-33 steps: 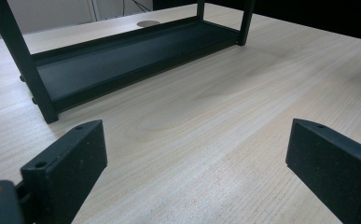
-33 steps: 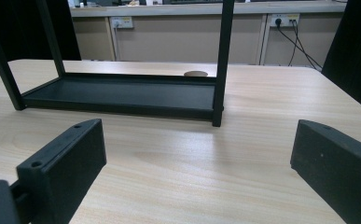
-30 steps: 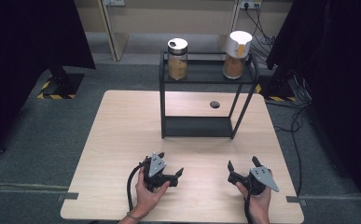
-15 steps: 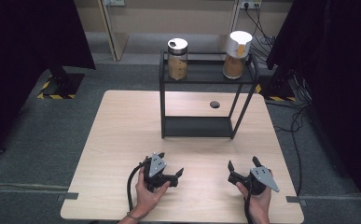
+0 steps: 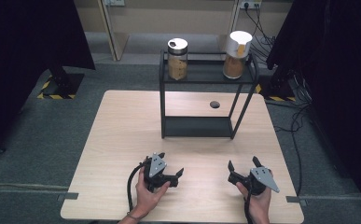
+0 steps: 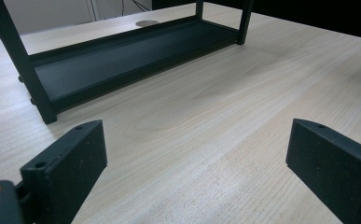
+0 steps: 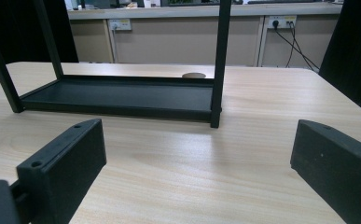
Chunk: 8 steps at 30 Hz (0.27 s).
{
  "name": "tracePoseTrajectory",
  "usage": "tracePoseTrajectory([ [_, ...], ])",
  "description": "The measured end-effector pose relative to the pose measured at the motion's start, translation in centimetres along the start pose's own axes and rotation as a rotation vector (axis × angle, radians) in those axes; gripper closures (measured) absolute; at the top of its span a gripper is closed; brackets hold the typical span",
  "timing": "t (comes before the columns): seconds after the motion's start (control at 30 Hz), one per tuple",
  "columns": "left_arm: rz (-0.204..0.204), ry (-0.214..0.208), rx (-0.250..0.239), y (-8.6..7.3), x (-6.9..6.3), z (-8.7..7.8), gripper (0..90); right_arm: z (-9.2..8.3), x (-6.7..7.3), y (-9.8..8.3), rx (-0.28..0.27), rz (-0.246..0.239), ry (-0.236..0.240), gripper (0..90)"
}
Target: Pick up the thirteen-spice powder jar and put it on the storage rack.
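We see a black two-tier metal rack point(image 5: 205, 93) standing on the light wooden table point(image 5: 122, 140), ahead of both grippers and well apart from them. Its top shelf carries two jars: a clear glass jar with a silver lid point(image 5: 177, 59) at the left corner, partly filled with something tan, and a glass jar with a white lid point(image 5: 237, 55) at the right corner, holding orange-brown contents. The lower tray point(image 6: 122, 56) of the rack is bare and rests on the tabletop.

The left gripper point(image 5: 171, 175) lies low near the table's front edge, held in the person's left hand point(image 5: 148, 191), its jaws spread wide with nothing between them. The right gripper point(image 5: 243, 168) sits beside it to the right, in the right hand point(image 5: 257, 198), its jaws also spread wide and holding nothing.

Beyond the rack, a small round grey grommet point(image 5: 214, 104) is set into the tabletop. From the right gripper view, the rack's front right post point(image 7: 221, 60) stands straight ahead between the jaws. Only bare wood lies between each gripper and the rack. Dark curtains point(image 5: 24, 56) hang to either side, and cables point(image 5: 299, 140) trail on the floor to the right.
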<state>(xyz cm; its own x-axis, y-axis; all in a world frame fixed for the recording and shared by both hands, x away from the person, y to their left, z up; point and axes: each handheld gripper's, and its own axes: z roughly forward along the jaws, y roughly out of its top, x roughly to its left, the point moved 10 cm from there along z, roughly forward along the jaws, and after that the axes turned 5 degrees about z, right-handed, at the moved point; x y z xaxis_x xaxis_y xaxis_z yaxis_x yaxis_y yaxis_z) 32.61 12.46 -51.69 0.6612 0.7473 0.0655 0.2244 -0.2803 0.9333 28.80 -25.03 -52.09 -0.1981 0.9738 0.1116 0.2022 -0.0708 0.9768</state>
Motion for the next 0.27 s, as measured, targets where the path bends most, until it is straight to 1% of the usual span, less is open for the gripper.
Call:
tracePoseTrajectory([
  [0.27,0.0,-0.001,0.001,0.01,0.01,0.01,4.3,-0.06,0.0,-0.03,-0.004,0.002,0.0,3.4],
])
